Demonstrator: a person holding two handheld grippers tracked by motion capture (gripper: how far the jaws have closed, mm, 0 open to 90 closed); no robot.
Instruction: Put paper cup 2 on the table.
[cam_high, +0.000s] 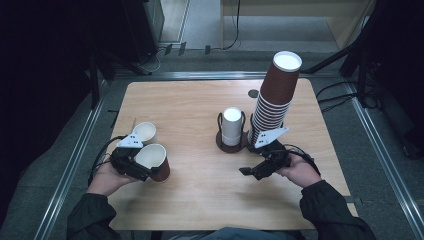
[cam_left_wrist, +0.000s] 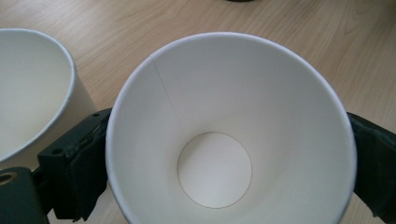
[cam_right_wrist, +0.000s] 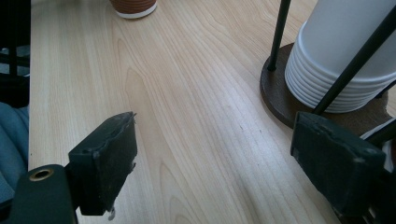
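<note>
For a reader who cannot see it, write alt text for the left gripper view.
A white-lined paper cup, seen from above into its empty inside, sits clamped between two black fingers. A second cup stands at its left on the wooden table.

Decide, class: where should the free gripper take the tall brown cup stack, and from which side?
Probably the lower rims of the brown stack, approached level from the near side by the right gripper. Its top leans away, so a low grip seems steadier.

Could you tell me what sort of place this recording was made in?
Probably a lab or test workspace rather than a café: a bare wooden table on grey flooring, framed by metal rails with cables trailing nearby, holding paper cup stacks for handling practice.
</note>
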